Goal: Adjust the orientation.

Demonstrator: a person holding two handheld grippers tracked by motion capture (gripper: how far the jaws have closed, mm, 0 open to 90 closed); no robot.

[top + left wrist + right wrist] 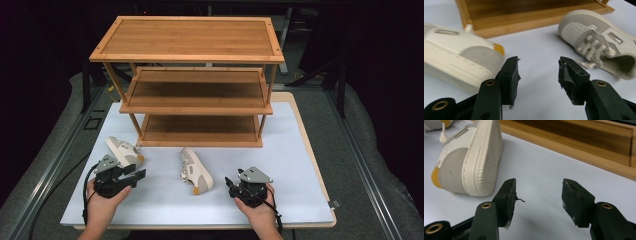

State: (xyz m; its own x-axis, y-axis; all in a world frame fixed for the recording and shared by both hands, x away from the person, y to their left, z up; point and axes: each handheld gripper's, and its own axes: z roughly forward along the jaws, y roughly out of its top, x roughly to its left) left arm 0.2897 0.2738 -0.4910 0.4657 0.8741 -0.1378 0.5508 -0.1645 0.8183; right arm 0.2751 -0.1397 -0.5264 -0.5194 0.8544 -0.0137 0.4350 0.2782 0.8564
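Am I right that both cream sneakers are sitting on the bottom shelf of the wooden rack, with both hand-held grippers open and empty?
Not quite. The high view shows both sneakers, left and right, lying on the white mat before the wooden rack, not on its bottom shelf. The left hand-held gripper and right hand-held gripper are indeed open and empty.

Your left hand [102, 197] holds the left gripper [136, 175] low over the white mat [280, 165], near its front edge, jaws parted with nothing between them and pointing right and slightly away from you. Your right hand [257, 205] holds the right gripper [229, 184] over the same mat's front edge, jaws likewise apart and empty, pointing left. Both forearms come in from the mat's near side.
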